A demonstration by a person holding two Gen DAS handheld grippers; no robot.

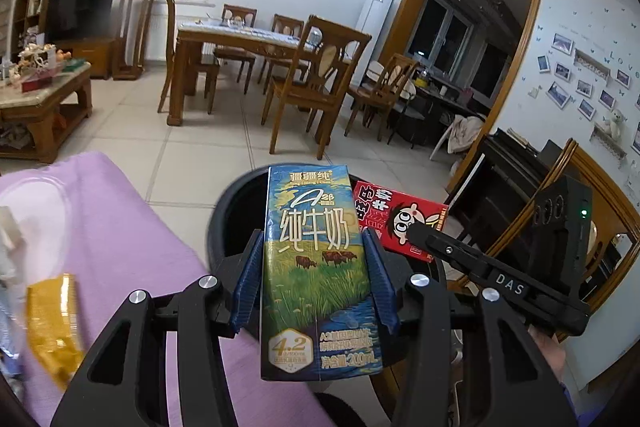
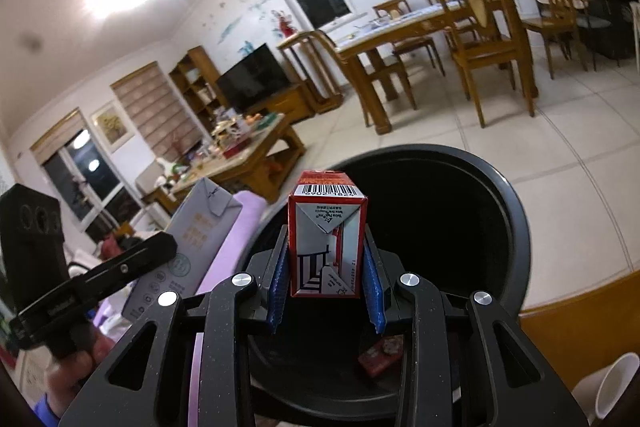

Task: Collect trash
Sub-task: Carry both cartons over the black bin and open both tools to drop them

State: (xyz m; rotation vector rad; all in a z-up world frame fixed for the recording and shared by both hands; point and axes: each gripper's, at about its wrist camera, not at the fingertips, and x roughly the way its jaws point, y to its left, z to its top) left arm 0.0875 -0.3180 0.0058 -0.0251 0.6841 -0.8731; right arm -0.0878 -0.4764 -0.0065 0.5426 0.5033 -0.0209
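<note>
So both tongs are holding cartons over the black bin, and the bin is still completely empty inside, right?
Not quite. The left tongs do grip the blue milk carton and the right tongs the red carton, both over the black bin. But the bin is not empty: the right wrist view shows a small red package at its bottom.

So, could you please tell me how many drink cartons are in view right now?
3: a blue-green milk carton in the left gripper, a red carton in the right gripper, and a small red carton already in the bin. More may be hidden.
</note>
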